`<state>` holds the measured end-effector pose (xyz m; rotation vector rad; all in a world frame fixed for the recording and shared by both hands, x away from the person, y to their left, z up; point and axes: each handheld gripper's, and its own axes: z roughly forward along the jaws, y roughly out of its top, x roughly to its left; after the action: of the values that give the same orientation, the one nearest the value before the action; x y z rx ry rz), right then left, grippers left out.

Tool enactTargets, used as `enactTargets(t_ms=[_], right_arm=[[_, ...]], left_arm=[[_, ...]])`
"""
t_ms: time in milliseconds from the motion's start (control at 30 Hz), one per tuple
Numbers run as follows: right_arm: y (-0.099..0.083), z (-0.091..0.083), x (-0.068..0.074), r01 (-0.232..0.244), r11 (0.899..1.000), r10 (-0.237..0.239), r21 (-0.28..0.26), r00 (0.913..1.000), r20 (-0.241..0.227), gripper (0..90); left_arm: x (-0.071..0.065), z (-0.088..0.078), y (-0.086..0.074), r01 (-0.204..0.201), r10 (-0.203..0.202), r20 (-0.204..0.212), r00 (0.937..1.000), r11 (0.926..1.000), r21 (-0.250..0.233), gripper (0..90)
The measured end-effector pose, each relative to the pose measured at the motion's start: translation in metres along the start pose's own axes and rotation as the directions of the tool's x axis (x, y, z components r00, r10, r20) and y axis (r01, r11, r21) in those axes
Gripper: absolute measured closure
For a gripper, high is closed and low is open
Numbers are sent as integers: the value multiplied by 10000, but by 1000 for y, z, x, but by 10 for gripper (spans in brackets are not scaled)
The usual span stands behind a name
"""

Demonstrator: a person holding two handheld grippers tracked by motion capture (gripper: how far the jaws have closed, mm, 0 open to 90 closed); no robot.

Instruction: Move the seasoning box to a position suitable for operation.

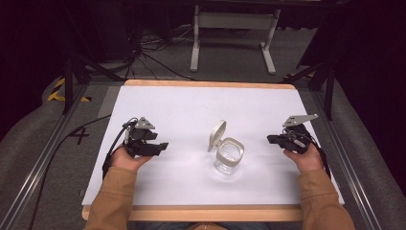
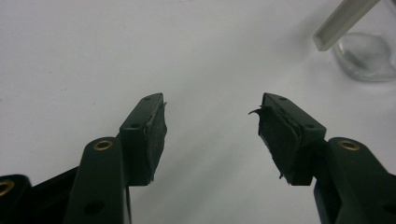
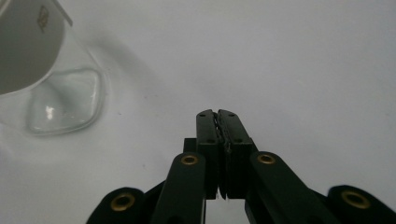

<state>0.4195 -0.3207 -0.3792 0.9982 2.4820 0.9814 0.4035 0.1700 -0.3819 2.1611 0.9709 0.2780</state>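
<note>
Left tool (image 1: 162, 146) sits low over the white table (image 1: 182, 103), jaws spread wide with nothing between them, pointing toward the middle. In the middle stands the jar (image 1: 229, 156), clear glass, upright, its hinged lid (image 1: 217, 135) flipped up and leaning to the jar's left side. So the lid faces the left tool, and the open mouth faces up. Right tool (image 1: 272, 139) waits on the far side, jaws pressed together and empty, aimed back at the jar. Both hang near it, neither touching; my read is the right tool is slightly nearer the glass, the left nearer the lid.
</note>
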Motion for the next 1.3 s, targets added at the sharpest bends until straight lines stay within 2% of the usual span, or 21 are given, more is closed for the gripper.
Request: enactTargets(t_ms=[33,100,200,300,367,400,467,567,667,733,800,833,900,967,1200,1300], right_arm=[[0,0,0,0,10000,0,0,10000,0,877],[6,5,9,356,9992,-355,205,9994,-29,877],[11,11,19,633,9975,-623,318,9976,-309,880],[12,13,23,613,9977,-593,289,9961,-658,887],[13,15,24,597,9978,-575,281,9957,-728,888],[14,17,26,444,9988,-423,188,9940,-1012,888],[14,18,27,504,9986,-483,157,9928,-1099,888],[17,23,34,670,9975,-633,201,9867,-1495,889],[18,30,40,898,9957,-846,216,9806,-1766,888],[19,34,43,911,9953,-828,331,9764,-1994,888],[19,37,46,1014,9940,-908,413,9742,-2064,888],[20,38,47,1103,9932,-1006,364,9734,-2057,888],[20,41,50,1133,9929,-1030,354,9704,-2185,886],[21,42,52,1188,9925,-1087,300,9665,-2327,884],[23,47,56,1277,9909,-1138,434,9643,-2391,885],[23,48,56,1306,9904,-1165,447,9646,-2365,887]], left_arm=[[0,0,0,0,0,0,10000,10000,0,415],[-2,-3,1,66,-65,71,10000,9999,-78,413],[-5,-8,3,14,-12,103,9999,9998,-194,404],[-6,-9,4,52,-51,25,10000,9999,-164,397],[-7,-10,4,107,-106,62,9999,9998,-147,394],[-8,-11,4,31,-31,69,10000,9999,-103,394],[-11,-12,5,-17,18,103,9999,9999,-105,393],[-14,-14,8,-205,207,189,9996,9997,-140,388],[-19,-16,10,-176,181,397,9990,9998,-126,385],[-23,-17,12,-414,417,469,9980,9991,-77,382],[-27,-17,13,-421,423,499,9979,9991,-56,380],[-28,-18,14,-625,626,519,9967,9980,-43,379],[-32,-19,15,-778,780,536,9955,9970,-54,377],[-35,-20,16,-759,761,576,9954,9971,-53,375],[-41,-28,18,-990,1010,783,9918,9947,-296,370],[-42,-29,17,-936,963,821,9920,9949,-364,370]])
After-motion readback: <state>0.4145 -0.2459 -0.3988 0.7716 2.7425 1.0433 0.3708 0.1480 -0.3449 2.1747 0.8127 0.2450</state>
